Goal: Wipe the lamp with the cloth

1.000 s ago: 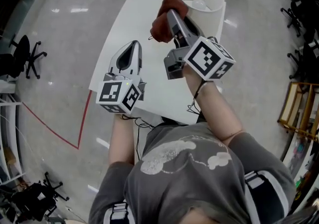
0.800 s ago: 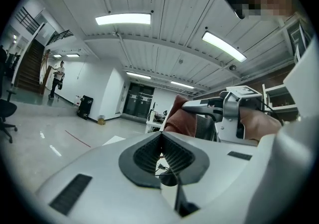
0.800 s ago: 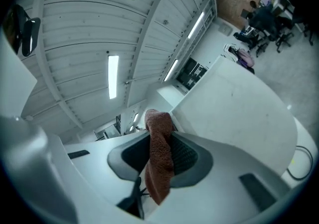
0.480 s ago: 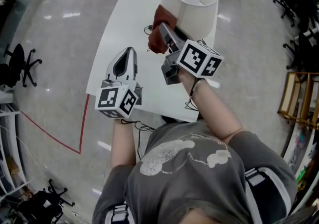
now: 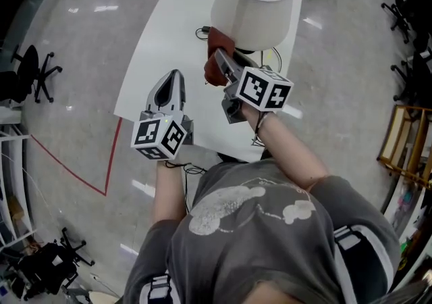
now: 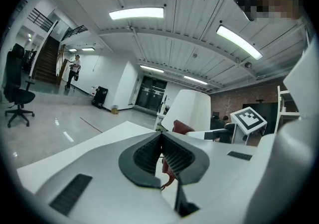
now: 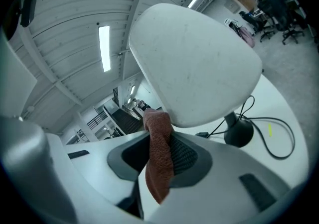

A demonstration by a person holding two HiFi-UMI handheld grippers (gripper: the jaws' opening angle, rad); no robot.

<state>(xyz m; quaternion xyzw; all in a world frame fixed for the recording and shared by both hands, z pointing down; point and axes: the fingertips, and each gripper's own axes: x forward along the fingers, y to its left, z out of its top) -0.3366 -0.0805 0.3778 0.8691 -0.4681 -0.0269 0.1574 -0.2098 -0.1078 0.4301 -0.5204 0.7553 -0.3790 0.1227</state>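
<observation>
Cloth point(image 7: 159, 161) is pinched in my R tongs point(image 5: 219, 64), its top right by the lower rim of the lamp point(image 5: 254, 7) shade, at the far end of the desk point(image 5: 165, 42). My L tongs point(image 5: 173, 78) are pressed together w/ nothing in them, over the desk's near side, apart from the lamp.

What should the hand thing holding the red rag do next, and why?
Probably slide the cloth up along the lampshade. The right gripper is shut on the cloth, whose top sits at the lampshade's lower rim, with the lampshade's wall right above it.
</observation>
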